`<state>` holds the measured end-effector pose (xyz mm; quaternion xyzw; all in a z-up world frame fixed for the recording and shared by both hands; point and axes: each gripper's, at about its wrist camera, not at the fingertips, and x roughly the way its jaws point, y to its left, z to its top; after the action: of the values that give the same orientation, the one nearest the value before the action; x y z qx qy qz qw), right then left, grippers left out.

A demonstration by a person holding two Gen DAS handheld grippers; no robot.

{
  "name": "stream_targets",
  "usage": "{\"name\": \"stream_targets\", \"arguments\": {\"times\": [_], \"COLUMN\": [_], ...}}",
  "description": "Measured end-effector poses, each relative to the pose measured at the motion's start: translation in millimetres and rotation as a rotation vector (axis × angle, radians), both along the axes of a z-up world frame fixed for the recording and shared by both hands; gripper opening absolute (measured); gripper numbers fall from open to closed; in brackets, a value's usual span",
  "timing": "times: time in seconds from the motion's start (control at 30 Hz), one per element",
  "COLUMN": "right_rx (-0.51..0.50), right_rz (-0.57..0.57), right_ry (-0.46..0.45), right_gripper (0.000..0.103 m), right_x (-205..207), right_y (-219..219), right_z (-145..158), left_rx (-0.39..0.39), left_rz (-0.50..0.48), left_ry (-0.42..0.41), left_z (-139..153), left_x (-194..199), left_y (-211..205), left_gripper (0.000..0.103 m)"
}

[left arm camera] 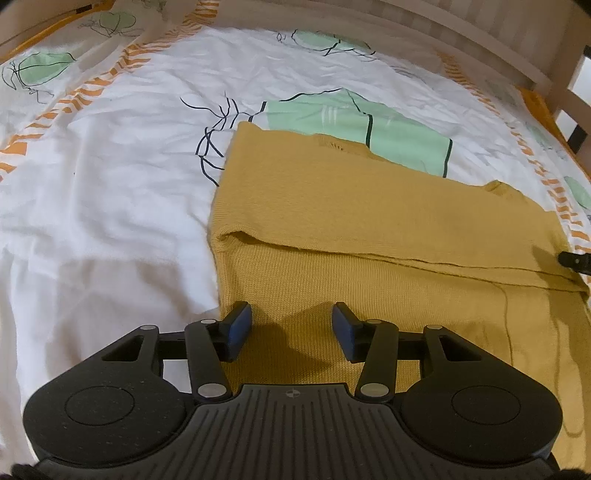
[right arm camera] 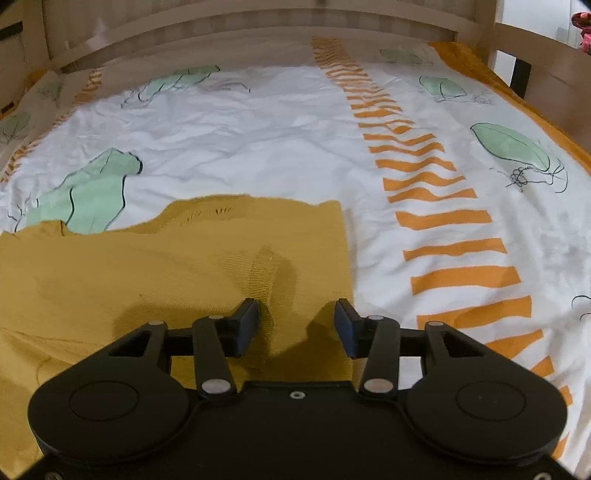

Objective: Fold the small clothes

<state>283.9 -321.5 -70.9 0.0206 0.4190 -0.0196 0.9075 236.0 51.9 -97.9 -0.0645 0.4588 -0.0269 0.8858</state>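
So the mustard knit garment (left arm camera: 369,236) is lying flat on the bedsheet (left arm camera: 110,184), a fine ribbed weave, pretty thick looking, roughly rectangular. One layer is folded over another, so there's a soft rolled crease running straight across the knit in the left wrist view, with a loose thread trailing down the near part. The far edge of the knit is uneven, with a small patch of open stitches.

The left gripper (left arm camera: 291,328) sits over the knit's near left corner, fingers spread wide apart, blue pads (left arm camera: 240,326) bare, nothing between them. The right gripper (right arm camera: 297,326) is at the knit's right edge, spread just as wide, also holding nothing; a little raised pucker of fabric stands just beyond its left finger.

The sheet under the knit is crinkly white cotton with mint blobs, scribbly black lines and orange dashes. A pale wooden bed frame (right arm camera: 258,33) curves behind it all.
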Motion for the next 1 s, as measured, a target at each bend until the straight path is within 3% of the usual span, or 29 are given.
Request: {"name": "stream_targets", "arguments": {"times": [0.1, 0.3, 0.43, 0.5, 0.7, 0.83, 1.0], "right_rx": [0.050, 0.249, 0.240, 0.203, 0.093, 0.149, 0.158], "right_rz": [0.040, -0.010, 0.092, 0.077, -0.032, 0.002, 0.039], "right_ry": [-0.051, 0.014, -0.093, -0.135, -0.090, -0.106, -0.050], "right_gripper": [0.054, 0.055, 0.049, 0.049, 0.050, 0.051, 0.051], "right_x": [2, 23, 18, 16, 18, 10, 17], "right_y": [-1, -10, -2, -2, -11, -14, -3], "right_z": [8, -4, 6, 9, 0, 4, -1], "left_rx": [0.004, 0.021, 0.027, 0.032, 0.046, 0.038, 0.018], "left_rz": [-0.001, -0.006, -0.001, 0.003, 0.008, 0.022, 0.035], "left_ry": [0.000, -0.004, -0.001, 0.000, -0.003, -0.007, -0.020], "left_z": [0, 0, 0, 1, 0, 0, -1], "left_x": [-1, -1, -1, -1, -2, -2, -4], "left_y": [-1, -4, -6, -7, -9, -9, -7], "left_gripper": [0.047, 0.050, 0.050, 0.050, 0.051, 0.051, 0.051]}}
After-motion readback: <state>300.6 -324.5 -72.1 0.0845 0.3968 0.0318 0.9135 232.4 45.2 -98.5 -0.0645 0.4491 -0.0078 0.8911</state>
